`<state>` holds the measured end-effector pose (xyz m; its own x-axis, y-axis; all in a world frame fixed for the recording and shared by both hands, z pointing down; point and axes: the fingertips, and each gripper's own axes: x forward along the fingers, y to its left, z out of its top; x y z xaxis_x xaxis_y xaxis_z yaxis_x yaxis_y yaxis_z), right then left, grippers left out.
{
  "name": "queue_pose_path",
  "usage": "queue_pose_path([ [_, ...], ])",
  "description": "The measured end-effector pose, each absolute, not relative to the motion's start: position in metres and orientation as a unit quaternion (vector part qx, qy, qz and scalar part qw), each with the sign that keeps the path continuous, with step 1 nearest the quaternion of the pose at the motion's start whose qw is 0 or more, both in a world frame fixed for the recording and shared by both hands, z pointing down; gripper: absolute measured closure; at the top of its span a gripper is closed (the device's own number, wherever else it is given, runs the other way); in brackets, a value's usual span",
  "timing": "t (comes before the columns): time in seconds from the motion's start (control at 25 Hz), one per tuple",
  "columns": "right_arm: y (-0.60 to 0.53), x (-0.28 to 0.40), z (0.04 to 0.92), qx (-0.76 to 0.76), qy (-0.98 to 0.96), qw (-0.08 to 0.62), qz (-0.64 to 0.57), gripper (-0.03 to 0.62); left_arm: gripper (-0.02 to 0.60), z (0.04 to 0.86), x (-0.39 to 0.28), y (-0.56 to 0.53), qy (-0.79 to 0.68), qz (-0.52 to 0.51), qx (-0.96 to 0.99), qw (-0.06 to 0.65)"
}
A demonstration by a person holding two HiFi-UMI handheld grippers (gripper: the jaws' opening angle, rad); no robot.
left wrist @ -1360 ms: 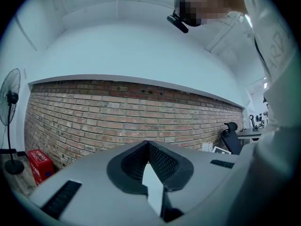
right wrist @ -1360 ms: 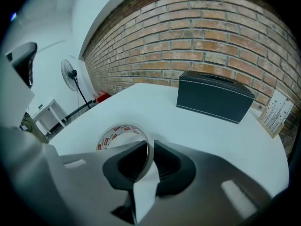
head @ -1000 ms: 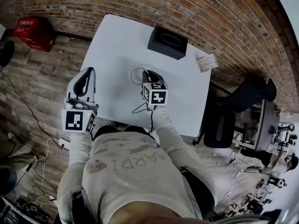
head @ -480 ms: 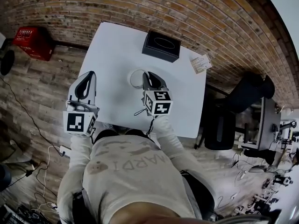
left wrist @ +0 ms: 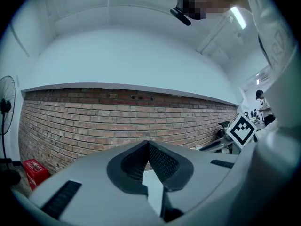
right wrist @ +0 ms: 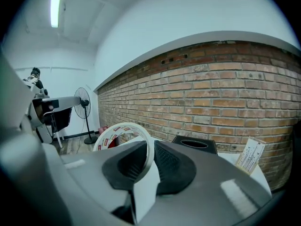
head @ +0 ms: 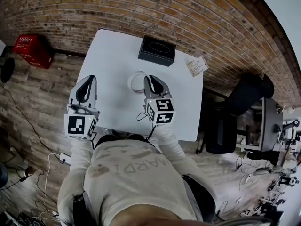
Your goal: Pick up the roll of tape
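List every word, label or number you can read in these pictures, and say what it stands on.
"MARDI", upside down and partly creased: on the shirt.
Red labels inside the roll of tape: too small to read.
Print on the card and the red crate: too blurred to read.

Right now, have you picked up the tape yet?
Pretty much. Done: the jaws of the right gripper are clamped on the rim of the roll of tape. In hand: the roll looks held up off the white table. The left gripper is shut and empty. Left: nothing visible, besides holding on.
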<state>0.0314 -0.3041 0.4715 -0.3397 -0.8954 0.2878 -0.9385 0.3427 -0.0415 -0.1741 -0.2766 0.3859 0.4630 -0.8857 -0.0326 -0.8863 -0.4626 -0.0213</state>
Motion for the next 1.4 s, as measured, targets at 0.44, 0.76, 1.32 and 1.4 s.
queue_pose_path([
  [0.44, -0.28, 0.045, 0.427, 0.57, -0.817, 0.071, 0.056, 0.536, 0.575, 0.376, -0.163, -0.259, 0.521, 0.008, -0.853, 0.029],
  [0.76, -0.267, 0.058, 0.401, 0.572, -0.819, 0.045, 0.035, 0.536, 0.575, 0.37, -0.154, -0.249, 0.526, 0.01, -0.85, 0.038],
  [1.32, -0.245, 0.07, 0.366, 0.571, -0.821, 0.007, 0.001, 0.536, 0.575, 0.356, -0.147, -0.233, 0.53, 0.014, -0.846, 0.051],
  [1.4, -0.242, 0.071, 0.362, 0.571, -0.821, 0.003, -0.004, 0.536, 0.575, 0.355, -0.146, -0.231, 0.532, 0.013, -0.845, 0.051],
])
